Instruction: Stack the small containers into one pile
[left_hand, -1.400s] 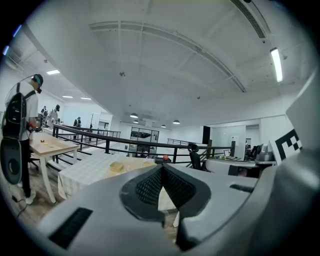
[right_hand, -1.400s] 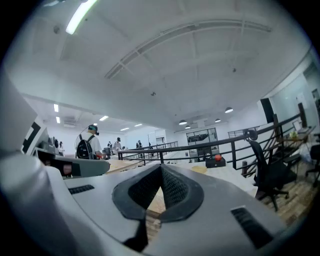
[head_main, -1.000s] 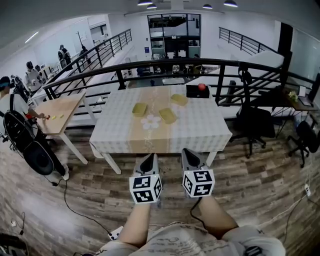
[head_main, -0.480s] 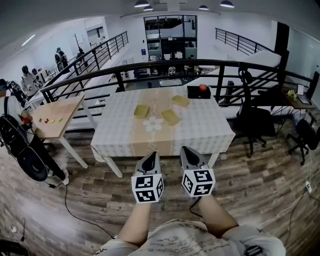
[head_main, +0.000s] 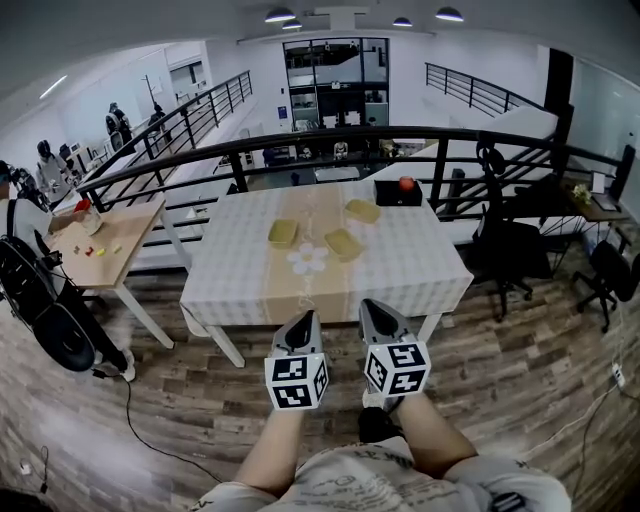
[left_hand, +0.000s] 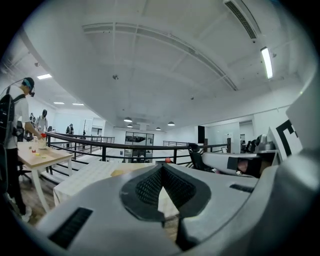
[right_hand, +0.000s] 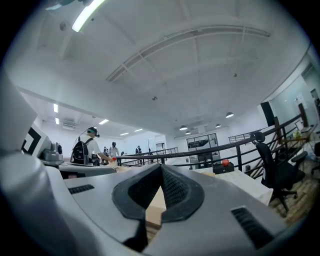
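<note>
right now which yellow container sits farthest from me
The back-right container, near the black box; the left container and middle container lie nearer you.

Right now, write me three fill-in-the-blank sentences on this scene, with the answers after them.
1. The small yellow containers lying apart on the table number ___.
2. The jaws of the left gripper and the right gripper are both ___, with nothing between them.
3. The red object at the table's far edge sits on a ___ box.

Missing words: three; shut; black.
</note>
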